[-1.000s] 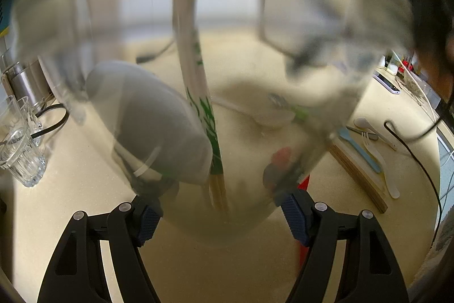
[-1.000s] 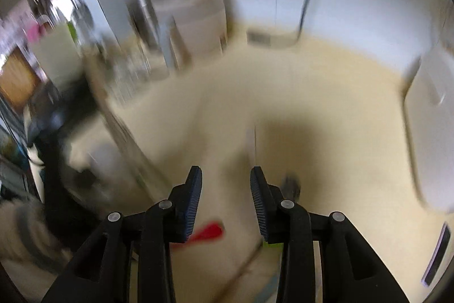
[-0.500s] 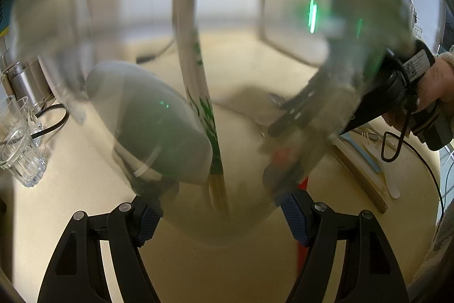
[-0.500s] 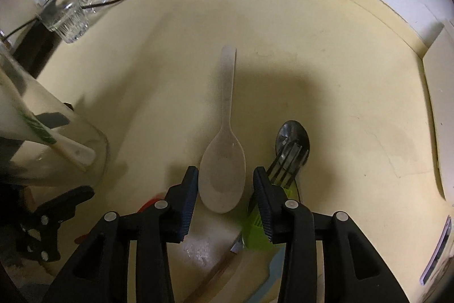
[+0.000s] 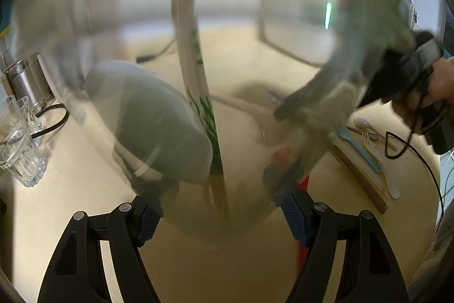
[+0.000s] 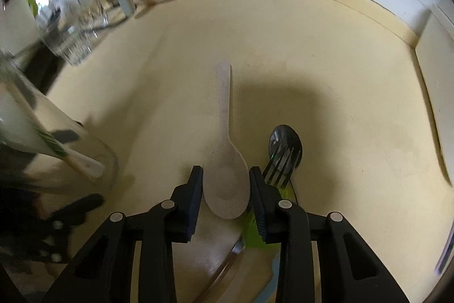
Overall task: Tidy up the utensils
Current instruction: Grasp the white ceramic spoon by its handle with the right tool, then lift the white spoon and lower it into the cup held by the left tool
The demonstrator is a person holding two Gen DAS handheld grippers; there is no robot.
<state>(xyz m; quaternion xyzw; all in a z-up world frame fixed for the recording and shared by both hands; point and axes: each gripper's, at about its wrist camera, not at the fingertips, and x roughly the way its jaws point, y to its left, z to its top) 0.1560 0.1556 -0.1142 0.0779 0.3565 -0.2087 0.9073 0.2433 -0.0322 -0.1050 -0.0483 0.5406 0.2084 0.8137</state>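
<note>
The pale spoon [image 6: 225, 183] lies flat on the beige counter [image 6: 354, 110], its bowl between the pads of the right gripper [image 6: 226, 196], whose jaws have just been closing; the pads are at the bowl's edges, but a firm grip cannot be confirmed. It looks light, stiff and smooth, so it may slip; the narrow neck seems a safer hold than the wide bowl. The left gripper [image 5: 221, 217] is clamped on a clear glass jar [image 5: 241, 203] with wrapped chopsticks [image 5: 198, 75] inside. Only the right wrist view shows the dark fork [image 6: 279, 165]; only the left view shows the person's hand [image 5: 442, 84].
</note>
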